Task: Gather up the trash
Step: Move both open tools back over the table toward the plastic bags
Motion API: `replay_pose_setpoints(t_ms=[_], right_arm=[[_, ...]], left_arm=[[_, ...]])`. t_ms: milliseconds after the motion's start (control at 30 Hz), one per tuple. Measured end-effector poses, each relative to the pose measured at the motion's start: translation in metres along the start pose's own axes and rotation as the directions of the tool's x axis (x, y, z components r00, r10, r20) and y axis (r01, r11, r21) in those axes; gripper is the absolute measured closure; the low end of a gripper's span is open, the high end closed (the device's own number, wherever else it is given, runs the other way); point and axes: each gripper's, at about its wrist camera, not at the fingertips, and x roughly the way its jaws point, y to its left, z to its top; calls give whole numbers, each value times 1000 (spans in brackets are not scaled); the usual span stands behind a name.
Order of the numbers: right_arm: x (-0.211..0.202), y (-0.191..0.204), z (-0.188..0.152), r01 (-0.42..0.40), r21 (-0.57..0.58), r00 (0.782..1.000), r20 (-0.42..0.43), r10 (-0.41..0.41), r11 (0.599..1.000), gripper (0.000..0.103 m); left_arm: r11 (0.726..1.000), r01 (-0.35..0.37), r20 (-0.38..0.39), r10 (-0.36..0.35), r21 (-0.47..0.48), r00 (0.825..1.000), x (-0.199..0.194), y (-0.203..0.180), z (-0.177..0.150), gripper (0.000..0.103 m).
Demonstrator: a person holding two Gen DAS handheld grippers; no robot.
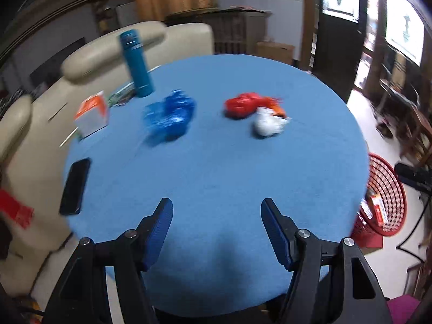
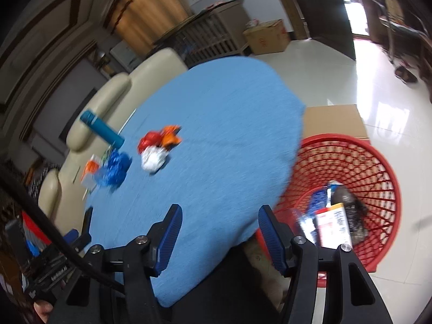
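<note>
Red basket (image 2: 351,162) beside blue table (image 2: 216,135) holds an upright carton (image 2: 333,226).

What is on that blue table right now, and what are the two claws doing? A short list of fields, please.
table: round, blue cloth
trash on it: crumpled blue wrapper; red wrapper; orange wrapper; white wad
other items: teal bottle, black phone, small carton
bin: red basket beside table, already holding trash
left gripper: open, empty
right gripper: open, empty
</note>
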Motion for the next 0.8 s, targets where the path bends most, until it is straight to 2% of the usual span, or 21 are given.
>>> replay_pose_setpoints(t_ms=[200, 433, 800], right_arm=[[11, 43, -7, 1, -107, 999, -38, -5, 994, 40], [25, 85, -16, -6, -194, 997, -75, -9, 981, 40], [44, 150, -38, -21, -362, 992, -125, -26, 932, 40]], left_arm=[[997, -58, 34, 60, -52, 998, -12, 33, -8, 32], [993, -87, 55, 92, -81, 994, -22, 57, -20, 32], [982, -131, 73, 142, -136, 987, -33, 93, -34, 31]])
